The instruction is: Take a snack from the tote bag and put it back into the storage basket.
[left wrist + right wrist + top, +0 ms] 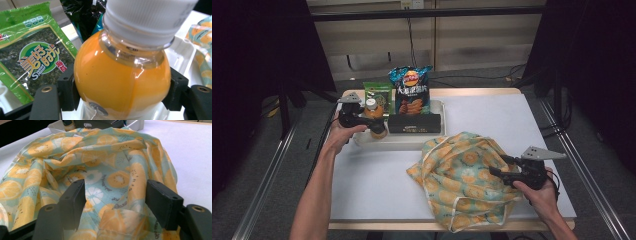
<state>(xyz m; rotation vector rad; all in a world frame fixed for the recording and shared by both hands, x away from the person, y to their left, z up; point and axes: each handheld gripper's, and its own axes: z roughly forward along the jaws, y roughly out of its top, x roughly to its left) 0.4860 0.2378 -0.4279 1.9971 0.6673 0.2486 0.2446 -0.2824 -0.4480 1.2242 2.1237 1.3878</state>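
Left gripper clamped on orange juice bottle in white tray, right gripper jaws apart around fruit-print bag fabric; pick step, next lift clear toward bag.

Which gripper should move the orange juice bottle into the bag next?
Left. The left gripper already clamps the juice bottle over the tray; the right gripper is at the fruit-print bag.

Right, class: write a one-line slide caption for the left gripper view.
Left gripper clamps an orange juice bottle below its white cap, beside a green seaweed snack packet.
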